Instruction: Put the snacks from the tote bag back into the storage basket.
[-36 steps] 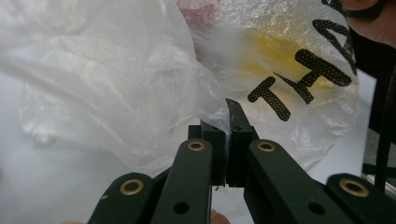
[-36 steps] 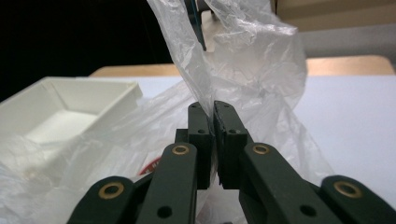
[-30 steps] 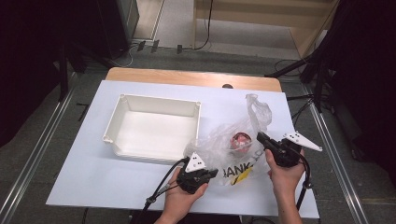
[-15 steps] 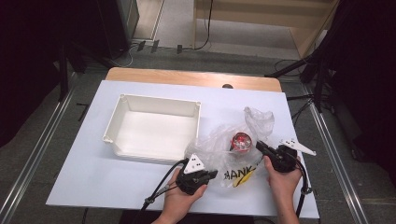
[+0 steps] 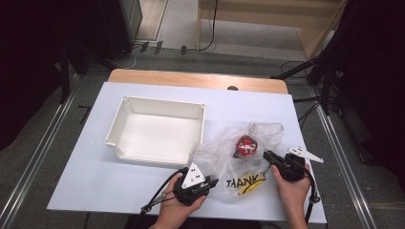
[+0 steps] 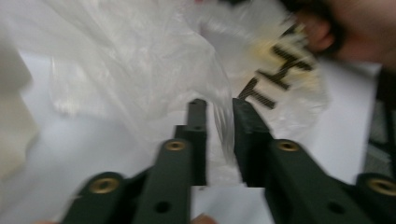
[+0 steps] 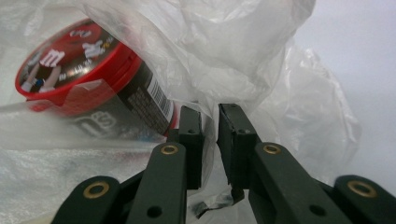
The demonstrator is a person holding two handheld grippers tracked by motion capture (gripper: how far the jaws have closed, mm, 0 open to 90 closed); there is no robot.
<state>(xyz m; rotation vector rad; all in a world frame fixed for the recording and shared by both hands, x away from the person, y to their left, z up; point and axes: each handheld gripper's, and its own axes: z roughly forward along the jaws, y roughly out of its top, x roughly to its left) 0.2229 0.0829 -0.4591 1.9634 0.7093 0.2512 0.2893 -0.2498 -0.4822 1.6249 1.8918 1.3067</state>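
Tub (image 7: 88, 70) tilted (lid toward camera)

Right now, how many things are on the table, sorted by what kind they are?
White bins: 1
Clear plastic bags: 1
Red-lidded candy tubs inside the bag: 1
Handheld grippers, left and right, each pinching the bag: 2
Total: 5

On the white counter (image 5: 143, 191), a clear plastic bag (image 5: 229, 157) lies at about five o'clock, a red-lidded tub (image 5: 246, 145) inside it. The left gripper (image 5: 212, 182) meets the bag's seven o'clock edge, the right gripper (image 5: 268, 156) its three o'clock edge. An empty white tray (image 5: 157, 136) sits at ten o'clock of the bag.
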